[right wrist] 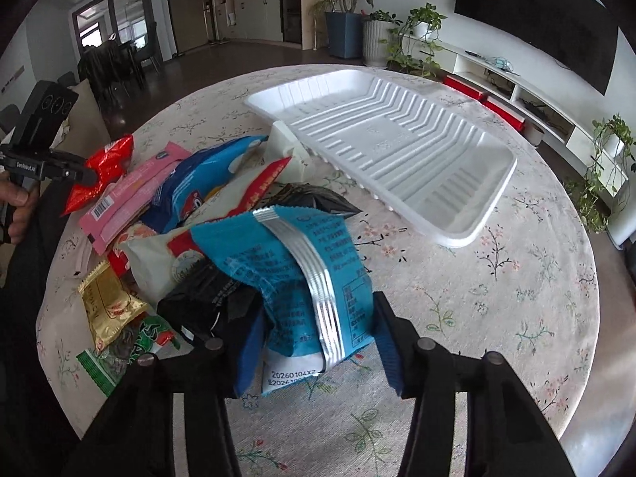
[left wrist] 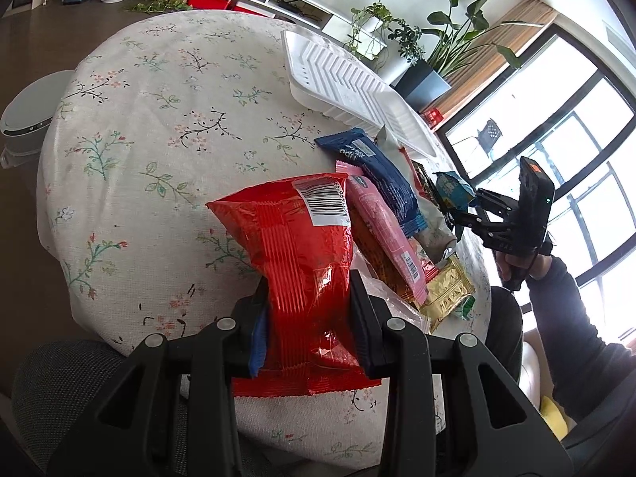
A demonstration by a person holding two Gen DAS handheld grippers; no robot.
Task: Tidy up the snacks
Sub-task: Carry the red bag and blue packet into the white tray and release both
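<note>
A red packet [left wrist: 302, 262] is gripped by the left gripper [left wrist: 308, 318], a blue packet [right wrist: 302, 274] by the right gripper [right wrist: 318, 338]; the white tray [right wrist: 493, 214] beside the pile is judged unfilled.

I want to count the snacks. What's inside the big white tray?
Nothing shows inside the white tray: only its bare ribbed floor, no snacks. All the packets lie in a pile beside it. Whatever is under the tray is hidden.

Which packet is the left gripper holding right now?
The red packet with the barcode label, pinched between the left gripper's fingers. The light blue packet sits in the right gripper; the rest lie piled on the table.
</note>
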